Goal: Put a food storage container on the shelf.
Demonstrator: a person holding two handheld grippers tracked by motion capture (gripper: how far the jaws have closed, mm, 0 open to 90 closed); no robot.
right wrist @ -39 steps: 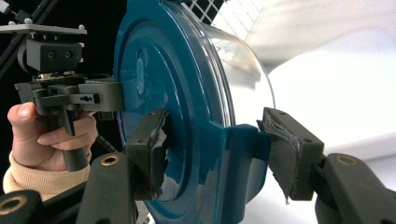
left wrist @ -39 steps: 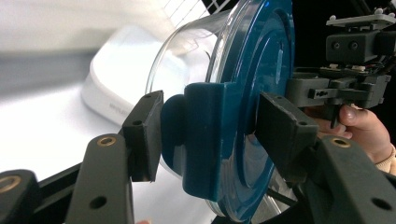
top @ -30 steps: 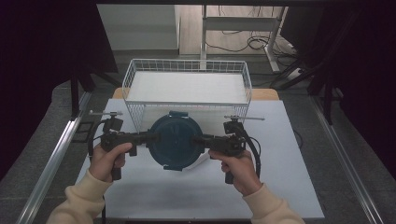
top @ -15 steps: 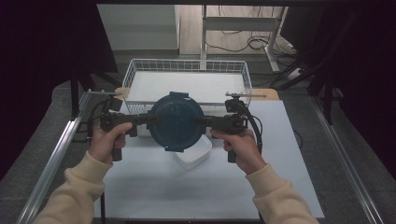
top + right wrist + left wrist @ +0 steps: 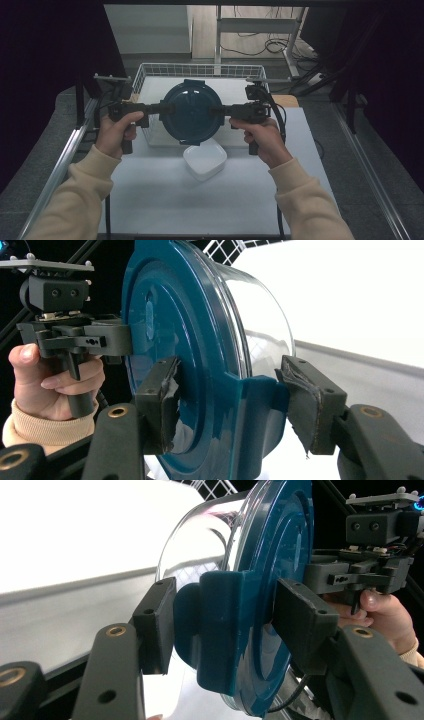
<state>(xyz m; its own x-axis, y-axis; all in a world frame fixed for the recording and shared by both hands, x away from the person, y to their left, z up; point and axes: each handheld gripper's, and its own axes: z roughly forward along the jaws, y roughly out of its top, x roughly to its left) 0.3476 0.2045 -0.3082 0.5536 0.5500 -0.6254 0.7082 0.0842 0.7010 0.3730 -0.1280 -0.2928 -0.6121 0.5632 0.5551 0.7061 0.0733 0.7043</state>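
- Left gripper (image 5: 159, 108) pinches the left clip of the round container (image 5: 192, 112), one jaw on each side of the tab; right gripper (image 5: 221, 111) clamps the opposite clip likewise
- Container, teal lid (image 5: 280, 580) on, hangs in the air between them, above the near rim of the wire basket (image 5: 150, 75); white dish (image 5: 205, 161) sits on the table below
- Judged progress: pickup done; setting down in the basket remains
- Both forearms reach forward, grippers level, facing each other

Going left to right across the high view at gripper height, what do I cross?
Person's left hand → left gripper → round container with the blue lid, clamped at its side latches → right gripper → person's right hand.
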